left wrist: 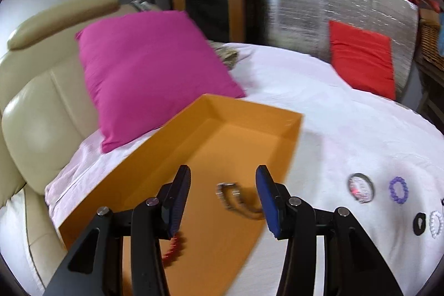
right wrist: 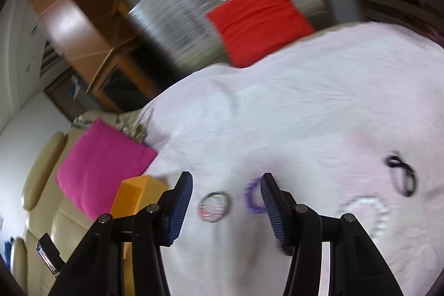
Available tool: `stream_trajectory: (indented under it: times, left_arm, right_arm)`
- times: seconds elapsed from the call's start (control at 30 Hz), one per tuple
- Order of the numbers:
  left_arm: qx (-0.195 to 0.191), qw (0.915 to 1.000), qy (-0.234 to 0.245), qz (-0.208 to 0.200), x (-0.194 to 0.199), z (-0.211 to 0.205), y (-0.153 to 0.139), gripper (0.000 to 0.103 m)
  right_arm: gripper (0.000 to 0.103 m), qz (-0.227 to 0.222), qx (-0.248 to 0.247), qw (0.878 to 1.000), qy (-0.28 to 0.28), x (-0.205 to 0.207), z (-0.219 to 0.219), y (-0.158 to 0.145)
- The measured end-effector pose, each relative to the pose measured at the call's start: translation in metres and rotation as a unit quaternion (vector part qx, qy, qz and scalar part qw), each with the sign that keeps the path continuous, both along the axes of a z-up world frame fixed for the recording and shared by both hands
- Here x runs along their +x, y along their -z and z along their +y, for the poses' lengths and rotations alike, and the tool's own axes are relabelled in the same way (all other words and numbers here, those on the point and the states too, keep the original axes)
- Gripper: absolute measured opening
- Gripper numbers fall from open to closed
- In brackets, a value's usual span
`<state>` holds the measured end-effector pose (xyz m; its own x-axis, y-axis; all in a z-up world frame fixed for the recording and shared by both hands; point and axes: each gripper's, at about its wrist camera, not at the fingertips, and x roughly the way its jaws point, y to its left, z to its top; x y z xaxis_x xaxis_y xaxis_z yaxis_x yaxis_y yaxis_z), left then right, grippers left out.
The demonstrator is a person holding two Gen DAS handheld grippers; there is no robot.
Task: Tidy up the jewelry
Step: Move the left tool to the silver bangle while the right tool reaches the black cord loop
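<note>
An orange box point(left wrist: 222, 129) lies open on the white sheet point(left wrist: 333, 129). On its floor are a silver bracelet point(left wrist: 230, 196) and a red bead bracelet point(left wrist: 173, 248). My left gripper point(left wrist: 223, 179) hangs open over the box, and its pads touch nothing. To the right on the sheet lie a clear bangle point(left wrist: 360, 187), a purple bead bracelet point(left wrist: 398, 190), a black ring point(left wrist: 419, 223) and a white bead bracelet point(left wrist: 436, 224). My right gripper point(right wrist: 227, 179) is open above the clear bangle point(right wrist: 214, 206) and the purple bracelet point(right wrist: 254, 200). It holds nothing. The right wrist view is blurred.
A pink cushion point(left wrist: 149, 68) leans on the beige sofa point(left wrist: 41, 101) behind the box. A red cushion point(left wrist: 360, 57) rests against a silver foil panel point(left wrist: 319, 4) at the back. A black band point(right wrist: 402, 176) and a white bracelet point(right wrist: 366, 215) lie to the right.
</note>
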<state>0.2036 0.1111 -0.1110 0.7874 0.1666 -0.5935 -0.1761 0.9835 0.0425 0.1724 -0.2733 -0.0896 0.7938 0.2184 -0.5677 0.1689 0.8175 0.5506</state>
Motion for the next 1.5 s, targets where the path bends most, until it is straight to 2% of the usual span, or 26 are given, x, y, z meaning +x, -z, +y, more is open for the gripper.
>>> stream_trajectory:
  times: [0.1, 0.17, 0.3, 0.37, 0.47, 0.53, 0.67, 0.93, 1.0, 1.03, 1.07, 1.2, 1.33, 1.5]
  left_arm:
    - [0.009, 0.9994, 0.034, -0.002, 0.003, -0.025, 0.002, 0.051]
    - [0.015, 0.9979, 0.062, -0.003, 0.006, -0.043, 0.005, 0.063]
    - [0.004, 0.9922, 0.124, 0.013, 0.014, -0.078, 0.013, 0.068]
    - [-0.001, 0.9875, 0.155, 0.028, 0.021, -0.096, 0.02, 0.077]
    - [-0.016, 0.9791, 0.195, 0.054, 0.032, -0.123, 0.034, 0.079]
    - [-0.007, 0.9742, 0.212, 0.076, 0.044, -0.142, 0.045, 0.079]
    - [0.023, 0.9715, 0.21, 0.107, 0.066, -0.166, 0.068, 0.079]
    - [-0.025, 0.9655, 0.212, 0.149, 0.094, -0.179, 0.09, 0.079]
    - [-0.03, 0.9659, 0.213, 0.145, 0.096, -0.177, 0.089, 0.079]
    - [-0.036, 0.9659, 0.213, 0.143, 0.096, -0.174, 0.089, 0.075]
    - [-0.037, 0.9668, 0.211, 0.14, 0.096, -0.171, 0.088, 0.061]
    - [-0.036, 0.9669, 0.215, 0.132, 0.095, -0.164, 0.086, 0.062]
    - [-0.043, 0.969, 0.218, 0.109, 0.085, -0.155, 0.069, 0.062]
    - [-0.063, 0.9659, 0.238, 0.08, 0.063, -0.141, 0.046, 0.062]
  right_arm:
    - [0.055, -0.001, 0.01, 0.999, 0.031, -0.011, -0.031, 0.011]
    - [0.055, 0.014, 0.028, 0.998, 0.052, -0.016, -0.052, 0.022]
    - [0.055, 0.051, 0.07, 0.993, 0.083, -0.018, -0.088, 0.035]
    - [0.055, 0.052, 0.082, 0.99, 0.099, -0.024, -0.104, 0.034]
    - [0.055, 0.046, 0.089, 0.988, 0.121, -0.034, -0.126, 0.032]
    - [0.057, 0.049, 0.095, 0.986, 0.131, -0.038, -0.137, 0.033]
    - [0.057, 0.059, 0.111, 0.981, 0.145, -0.047, -0.157, 0.039]
    - [0.057, 0.075, 0.118, 0.979, 0.149, -0.047, -0.172, 0.051]
    - [0.057, 0.079, 0.12, 0.979, 0.144, -0.045, -0.172, 0.053]
    - [0.057, 0.08, 0.121, 0.979, 0.141, -0.044, -0.172, 0.054]
    - [0.057, 0.081, 0.12, 0.98, 0.138, -0.043, -0.171, 0.054]
    - [0.057, 0.079, 0.112, 0.982, 0.129, -0.039, -0.164, 0.053]
    - [0.057, 0.082, 0.09, 0.984, 0.129, -0.038, -0.16, 0.05]
    - [0.057, 0.096, 0.071, 0.984, 0.132, -0.037, -0.161, 0.052]
